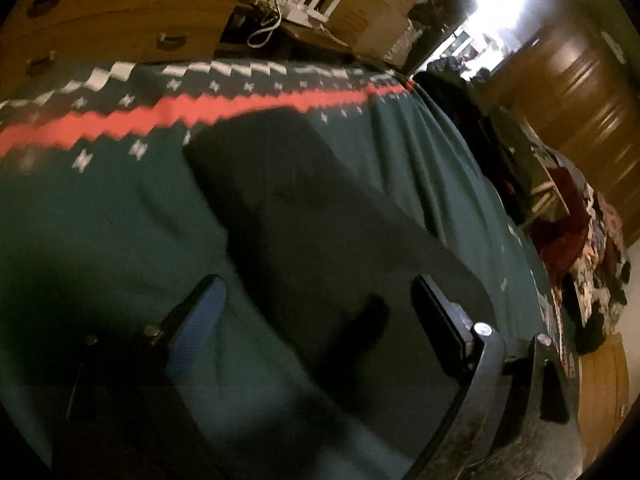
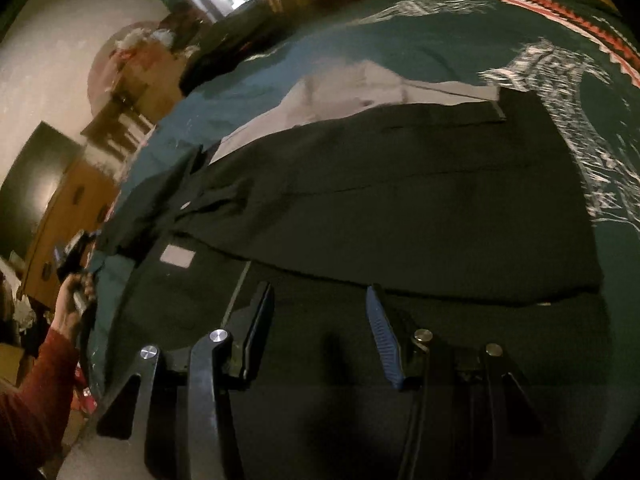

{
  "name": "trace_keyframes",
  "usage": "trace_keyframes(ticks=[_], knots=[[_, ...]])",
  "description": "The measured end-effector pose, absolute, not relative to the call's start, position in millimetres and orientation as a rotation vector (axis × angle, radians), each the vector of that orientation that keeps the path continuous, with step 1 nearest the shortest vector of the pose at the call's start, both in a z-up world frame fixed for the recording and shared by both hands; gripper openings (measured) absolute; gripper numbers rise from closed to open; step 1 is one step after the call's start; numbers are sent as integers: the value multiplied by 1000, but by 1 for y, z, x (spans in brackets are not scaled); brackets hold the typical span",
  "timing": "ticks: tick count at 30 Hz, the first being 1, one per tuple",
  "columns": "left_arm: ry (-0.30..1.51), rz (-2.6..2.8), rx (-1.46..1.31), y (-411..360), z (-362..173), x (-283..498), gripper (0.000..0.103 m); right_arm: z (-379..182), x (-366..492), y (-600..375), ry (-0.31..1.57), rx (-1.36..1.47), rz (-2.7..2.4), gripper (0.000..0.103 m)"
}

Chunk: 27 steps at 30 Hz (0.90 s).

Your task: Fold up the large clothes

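Dark garment (image 2: 400, 200) lies flat, long axis crosswise, just ahead of right gripper (image 2: 320, 304). Its jaws stand half-parted, empty. Left gripper (image 1: 316, 300) gapes wide, empty.

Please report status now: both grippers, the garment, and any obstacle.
Left gripper open, nothing between fingers. Right gripper open, empty, over dark garment. Garment partly folded, flat on green blanket. Nothing in the way.

A bed covered by a teal blanket (image 2: 400, 36) with red zigzag stripe and white tower prints carries a dark, flat-spread garment (image 2: 400, 200) lying directly on it.
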<state>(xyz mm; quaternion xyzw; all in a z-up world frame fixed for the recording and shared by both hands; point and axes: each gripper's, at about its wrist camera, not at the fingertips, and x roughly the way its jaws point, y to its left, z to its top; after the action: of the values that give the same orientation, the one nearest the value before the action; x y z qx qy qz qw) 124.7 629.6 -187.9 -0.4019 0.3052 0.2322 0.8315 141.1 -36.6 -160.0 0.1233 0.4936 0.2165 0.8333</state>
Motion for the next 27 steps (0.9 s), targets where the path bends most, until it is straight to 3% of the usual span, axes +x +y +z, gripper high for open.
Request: trace_keyframes(ticks=[1,2,3,4,5,9,12,16,19,20,23,27], knots=[[647,500,-846,634,-189,128,91,-160,142,-32,1048,257,462,54],[650,511,-832,636,-190,131,80,-159,142,-27,1049,254,466,54],[659,523,-816,636,-188,132,42,-159,143,-23,1050,254,469,54],[671,528,-818,638,-187,128,13,-158,144,-21,1050,256,471,54],[671,517,-837,639,-188,128,3,-157,145,-18,1049,258,474,54],[578,422,-672,597,-138,128,3,-149,146,-11,1035,254,490,54],[468,231,-540,519,-78,132,3,-143,150,-13,1021,292,510,54],[376,-117,-458,383,-19,143,3,-138,156,-29,1006,396,527,51],[376,-371,-442,267,-15,152,4,-132,156,-51,980,470,520,51],[407,-445,-438,233,-26,158,10,-130,155,-62,966,489,514,51],[626,-582,-410,149,-83,179,52,-133,157,-90,956,555,493,51],[766,-587,-427,126,-126,164,50,-159,171,-127,1006,661,460,51]])
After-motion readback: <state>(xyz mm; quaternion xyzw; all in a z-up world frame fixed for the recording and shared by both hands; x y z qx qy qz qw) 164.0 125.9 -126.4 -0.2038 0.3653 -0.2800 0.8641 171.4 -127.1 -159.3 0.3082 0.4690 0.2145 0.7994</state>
